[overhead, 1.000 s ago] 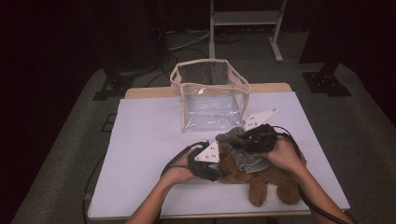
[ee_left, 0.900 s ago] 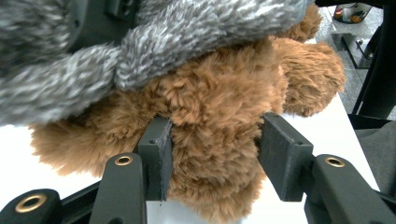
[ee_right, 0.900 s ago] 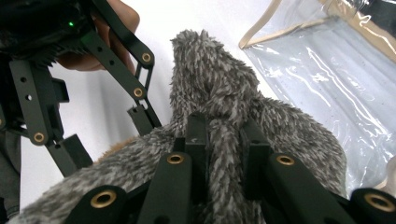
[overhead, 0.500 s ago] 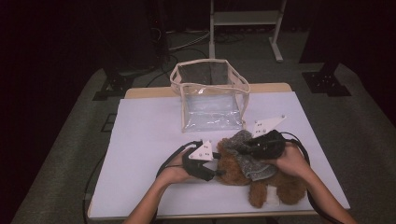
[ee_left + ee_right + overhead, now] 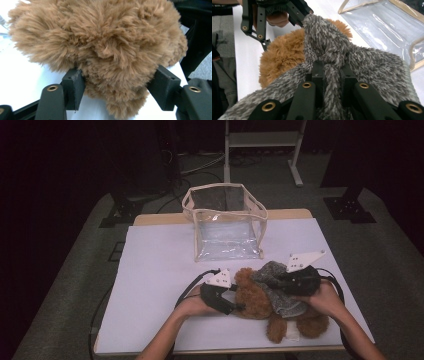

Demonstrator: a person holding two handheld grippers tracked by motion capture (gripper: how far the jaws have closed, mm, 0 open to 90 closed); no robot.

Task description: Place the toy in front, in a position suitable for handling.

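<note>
While the brown teddy bear point(image 5: 260, 297) lies on the white table point(image 5: 155, 270), its head sits right between the left gripper point(image 5: 235, 304) jaws, which have just been opening and hardly squeeze it. The right gripper point(image 5: 331, 75) is pinched tight on the bear's grey fuzzy hat point(image 5: 352, 57).

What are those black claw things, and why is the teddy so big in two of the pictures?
They are grippers: pinching tools a person holds, one in each hand. One camera looks down from above the table. Two more ride on the grippers, so close up the teddy looks huge. The brown teddy lies on the white table near a clear plastic bag. The left gripper has just been opening its jaws, with the teddy's fur between them. The right gripper pinches a grey fuzzy cloth that lies over the teddy.
</note>
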